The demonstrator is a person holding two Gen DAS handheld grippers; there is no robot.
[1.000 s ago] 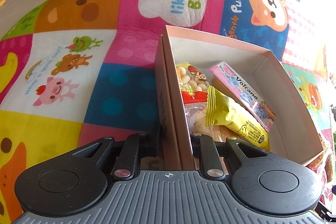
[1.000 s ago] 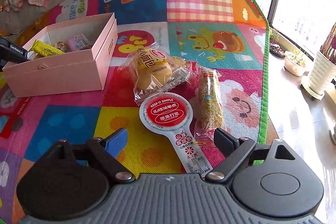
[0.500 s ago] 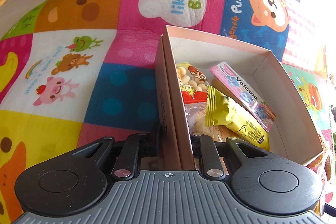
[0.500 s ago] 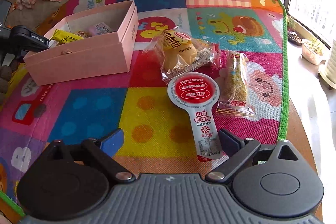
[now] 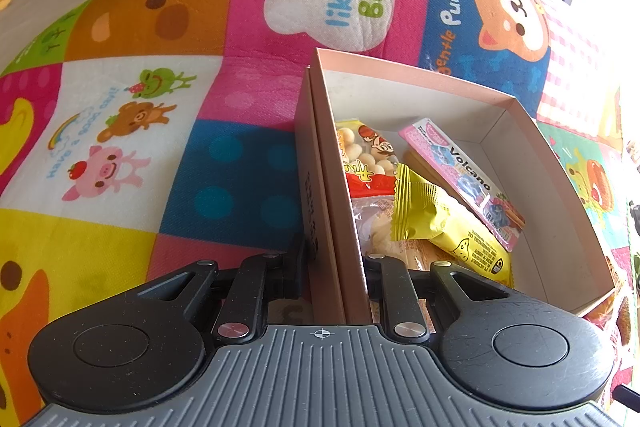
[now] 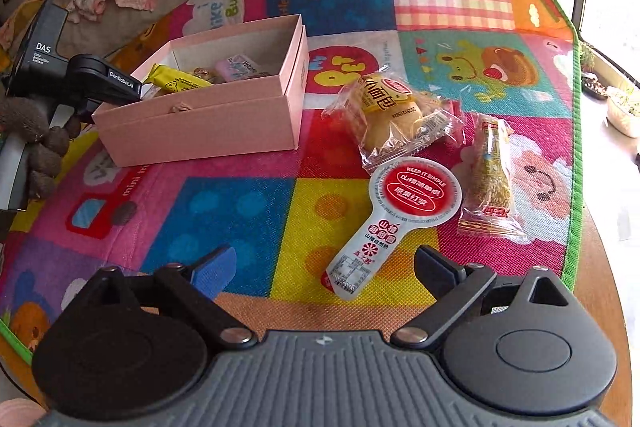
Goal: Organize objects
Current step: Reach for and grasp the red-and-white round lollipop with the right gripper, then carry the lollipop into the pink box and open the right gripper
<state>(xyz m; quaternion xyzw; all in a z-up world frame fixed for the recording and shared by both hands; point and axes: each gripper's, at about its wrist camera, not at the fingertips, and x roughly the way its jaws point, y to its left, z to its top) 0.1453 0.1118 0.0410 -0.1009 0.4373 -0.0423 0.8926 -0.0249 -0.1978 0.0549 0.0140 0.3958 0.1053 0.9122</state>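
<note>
Pink box holds snack packets (one reads Volcano).

Cartoon mat: pink box, snack packets.

Count: one pink box holding at least four snack packets, among them one yellow packet and one pink packet; three snack packets loose on one play mat, namely one bread bun, one spoon-shaped pouch, one grain bar.
</note>
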